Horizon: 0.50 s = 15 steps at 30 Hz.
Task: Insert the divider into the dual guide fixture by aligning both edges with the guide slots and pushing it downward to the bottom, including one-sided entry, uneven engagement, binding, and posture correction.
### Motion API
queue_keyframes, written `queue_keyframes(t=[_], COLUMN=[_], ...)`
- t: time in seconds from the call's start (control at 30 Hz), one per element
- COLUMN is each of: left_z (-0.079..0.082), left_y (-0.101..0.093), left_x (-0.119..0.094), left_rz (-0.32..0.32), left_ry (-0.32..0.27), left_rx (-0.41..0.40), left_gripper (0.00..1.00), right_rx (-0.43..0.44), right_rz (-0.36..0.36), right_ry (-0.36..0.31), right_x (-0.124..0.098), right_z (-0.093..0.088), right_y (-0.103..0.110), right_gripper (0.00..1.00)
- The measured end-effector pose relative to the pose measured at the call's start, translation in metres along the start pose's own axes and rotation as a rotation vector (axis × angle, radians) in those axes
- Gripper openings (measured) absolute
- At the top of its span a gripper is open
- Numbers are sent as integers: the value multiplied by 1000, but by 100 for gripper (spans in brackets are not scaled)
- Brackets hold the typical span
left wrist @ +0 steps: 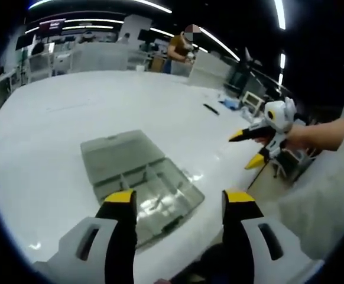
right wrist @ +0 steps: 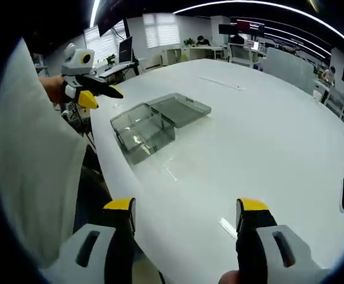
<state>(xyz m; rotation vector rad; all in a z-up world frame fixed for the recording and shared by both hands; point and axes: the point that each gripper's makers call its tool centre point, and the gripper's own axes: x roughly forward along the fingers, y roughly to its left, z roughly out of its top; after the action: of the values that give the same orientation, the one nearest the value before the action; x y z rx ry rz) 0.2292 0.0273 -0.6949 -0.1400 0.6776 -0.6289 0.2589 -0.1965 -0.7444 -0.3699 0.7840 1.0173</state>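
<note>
Hovering left claw (left wrist: 179,204): spread, empty, just above the clear compartment box (left wrist: 141,180)
Right claw (right wrist: 187,213): spread, empty, box ahead-left
Bench (left wrist: 54,130): white, carrying box

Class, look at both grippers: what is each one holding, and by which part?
Nothing. The left gripper and right gripper are both open and empty above the white table.

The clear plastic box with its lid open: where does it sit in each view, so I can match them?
Left gripper view: the clear box lies low in the middle, just beyond the left gripper, whose jaws stand open.
Right gripper view: the box sits upper left of centre, near the table's edge, far ahead of the open right gripper.
Shared landmark: the white table.
</note>
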Motion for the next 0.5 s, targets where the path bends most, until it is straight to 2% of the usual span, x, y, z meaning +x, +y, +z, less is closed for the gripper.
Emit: queue_keyframes(t=[0.5], left_z=[-1], left_y=[1], left_x=[2], left_rz=[13], left_ry=[3], left_rx=[3], left_gripper=[55], right_rx=[-37], right_rz=[-3], right_ry=[32], right_x=[-2], right_z=[-9], right_y=[-19], right_gripper=[65])
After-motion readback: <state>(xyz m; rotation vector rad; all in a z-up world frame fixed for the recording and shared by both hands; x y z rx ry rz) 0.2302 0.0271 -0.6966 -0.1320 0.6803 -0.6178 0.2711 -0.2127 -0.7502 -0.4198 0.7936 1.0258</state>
